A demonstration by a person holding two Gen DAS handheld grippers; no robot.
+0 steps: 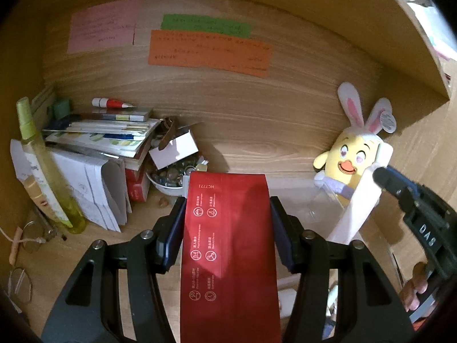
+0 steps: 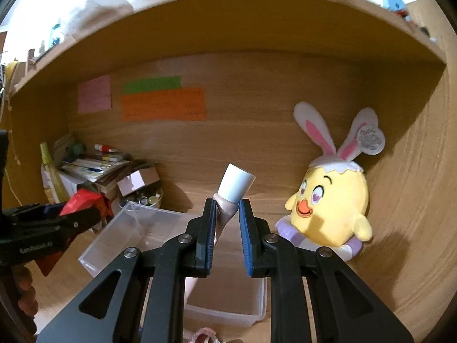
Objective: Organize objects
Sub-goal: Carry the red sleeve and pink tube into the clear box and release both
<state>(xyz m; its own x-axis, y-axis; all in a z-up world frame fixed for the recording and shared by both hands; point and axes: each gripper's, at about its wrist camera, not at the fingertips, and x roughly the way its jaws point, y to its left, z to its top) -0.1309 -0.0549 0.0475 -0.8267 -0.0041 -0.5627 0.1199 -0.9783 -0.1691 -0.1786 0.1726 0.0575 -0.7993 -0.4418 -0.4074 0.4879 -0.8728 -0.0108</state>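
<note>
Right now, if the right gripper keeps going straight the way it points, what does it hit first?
Probably the wooden back panel: beyond the right gripper and its white-capped tube nothing else shows. Depth is unclear.

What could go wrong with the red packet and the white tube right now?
1. The left hand-held gripper pinches the red packet only by its side edges, so the floppy foil could buckle and slip out.
2. The right hand-held gripper holds the tube low, with its white cap sticking out tilted, so it might swivel or drop outside the clear box.
3. The two grippers are close together and could bump.
</note>
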